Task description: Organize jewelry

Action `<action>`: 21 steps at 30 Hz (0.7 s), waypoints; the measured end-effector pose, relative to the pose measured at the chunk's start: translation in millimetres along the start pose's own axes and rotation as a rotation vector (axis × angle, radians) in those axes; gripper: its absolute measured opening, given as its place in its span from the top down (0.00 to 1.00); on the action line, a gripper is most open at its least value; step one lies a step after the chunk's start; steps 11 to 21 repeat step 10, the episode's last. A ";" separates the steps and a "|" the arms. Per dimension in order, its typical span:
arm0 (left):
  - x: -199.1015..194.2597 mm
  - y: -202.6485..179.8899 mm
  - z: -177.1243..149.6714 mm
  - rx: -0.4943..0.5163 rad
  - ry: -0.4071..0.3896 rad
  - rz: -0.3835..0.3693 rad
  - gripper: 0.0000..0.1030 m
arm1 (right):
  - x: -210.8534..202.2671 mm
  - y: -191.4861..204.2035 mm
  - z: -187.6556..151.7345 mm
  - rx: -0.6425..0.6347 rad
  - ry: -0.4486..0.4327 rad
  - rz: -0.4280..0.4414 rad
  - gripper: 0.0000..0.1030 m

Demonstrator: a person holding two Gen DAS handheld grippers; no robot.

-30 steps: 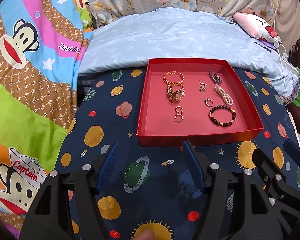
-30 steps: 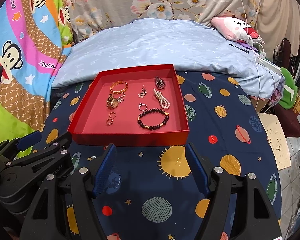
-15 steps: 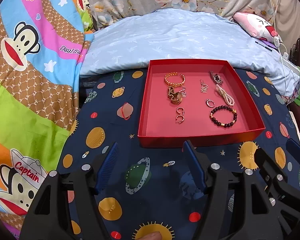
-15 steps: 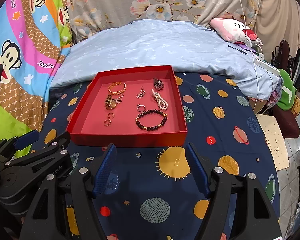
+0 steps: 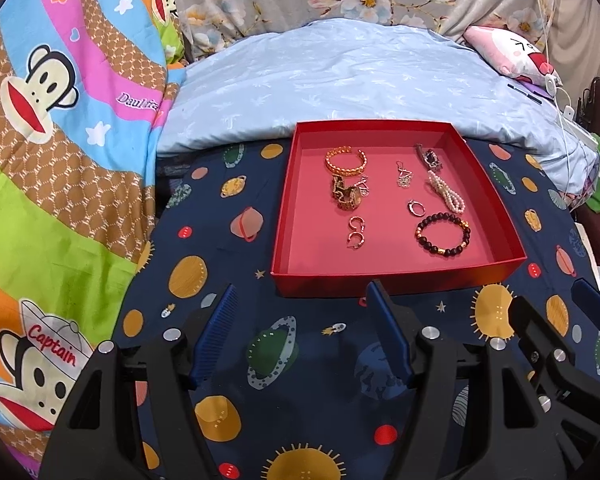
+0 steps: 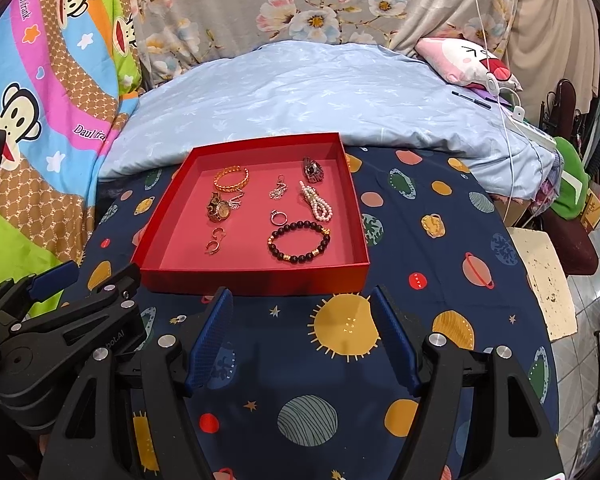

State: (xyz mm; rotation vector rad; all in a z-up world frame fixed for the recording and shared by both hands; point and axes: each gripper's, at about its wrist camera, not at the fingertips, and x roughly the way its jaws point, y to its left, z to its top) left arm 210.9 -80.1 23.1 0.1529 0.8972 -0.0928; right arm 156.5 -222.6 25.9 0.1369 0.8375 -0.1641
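Observation:
A red tray (image 5: 300,208) (image 6: 172,208) lies on the space-print table and holds several pieces of jewelry. In it are a gold bangle (image 5: 345,161) (image 6: 231,178), a gold watch (image 5: 346,194) (image 6: 219,208), two hoop earrings (image 5: 356,232) (image 6: 216,240), a dark bead bracelet (image 5: 442,233) (image 6: 299,241), a pearl strand (image 5: 446,193) (image 6: 316,202), a ring (image 5: 417,207) (image 6: 277,217), a silver pendant (image 5: 404,176) (image 6: 278,190) and a dark brooch (image 5: 430,158) (image 6: 313,170). My left gripper (image 5: 302,300) and my right gripper (image 6: 302,302) are open and empty, just short of the tray's near wall.
A pale blue quilt (image 5: 340,80) rises behind the tray. A cartoon monkey blanket (image 5: 60,120) hangs at the left. A pink plush pillow (image 6: 468,60) and white cables (image 6: 504,92) lie at the back right. The table drops off at the right beside a stool (image 6: 548,280).
Both grippers have drawn back slightly from the tray, which sits a little farther off. The jewelry has not moved. Both grippers stay open.

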 end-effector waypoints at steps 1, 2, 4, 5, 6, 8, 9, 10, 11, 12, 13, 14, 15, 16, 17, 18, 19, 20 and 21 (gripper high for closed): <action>0.1 0.3 -0.2 -0.003 0.002 -0.002 0.37 | 0.1 -0.2 0.0 0.002 0.001 0.001 0.32; -0.2 0.3 -0.5 -0.003 0.001 0.000 0.38 | 0.2 0.0 0.0 0.002 0.001 0.002 0.32; -0.8 -0.1 -0.6 -0.003 0.000 0.007 0.37 | 0.2 0.0 0.1 0.002 0.000 0.000 0.32; -1.0 0.0 -0.8 -0.007 0.002 0.010 0.38 | -0.4 -0.3 -0.2 0.003 -0.001 -0.003 0.32; -1.2 0.4 -1.0 -0.009 0.001 0.008 0.37 | -1.0 -0.7 -0.2 0.004 -0.002 -0.005 0.32; -1.3 0.7 -1.4 -0.011 0.005 0.002 0.38 | -2.1 -0.5 -1.2 0.005 -0.005 -0.011 0.31; -0.6 0.4 -1.3 -0.010 0.010 -0.001 0.38 | -2.6 -1.1 -0.8 0.003 -0.008 -0.021 0.30; -0.2 0.4 -1.5 -0.008 0.016 -0.003 0.37 | -3.1 -0.6 -1.4 0.002 -0.011 -0.031 0.28; -0.2 0.4 -1.5 -0.008 0.016 -0.003 0.37 | -3.1 -0.6 -1.4 0.002 -0.011 -0.031 0.28; -0.2 0.4 -1.5 -0.008 0.016 -0.003 0.37 | -3.1 -0.6 -1.4 0.002 -0.011 -0.031 0.28; -0.2 0.4 -1.5 -0.008 0.016 -0.003 0.37 | -3.1 -0.6 -1.4 0.002 -0.011 -0.031 0.28; -0.2 0.4 -1.5 -0.008 0.016 -0.003 0.37 | -3.1 -0.6 -1.4 0.002 -0.011 -0.031 0.28; -0.2 0.4 -1.5 -0.008 0.016 -0.003 0.37 | -3.1 -0.6 -1.4 0.002 -0.011 -0.031 0.28; -0.2 0.4 -1.5 -0.008 0.016 -0.003 0.37 | -3.1 -0.6 -1.4 0.002 -0.011 -0.031 0.28; -0.2 0.4 -1.5 -0.008 0.016 -0.003 0.37 | -3.1 -0.6 -1.4 0.002 -0.011 -0.031 0.28; -0.2 0.4 -1.5 -0.008 0.016 -0.003 0.37 | -3.1 -0.6 -1.4 0.002 -0.011 -0.031 0.28; -0.2 0.4 -1.5 -0.008 0.016 -0.003 0.37 | -3.1 -0.6 -1.4 0.002 -0.011 -0.031 0.28; -0.2 0.4 -1.5 -0.008 0.016 -0.003 0.37 | -3.1 -0.6 -1.4 0.002 -0.011 -0.031 0.28; -0.2 0.4 -1.5 -0.008 0.016 -0.003 0.37 | -3.1 -0.6 -1.4 0.002 -0.011 -0.031 0.28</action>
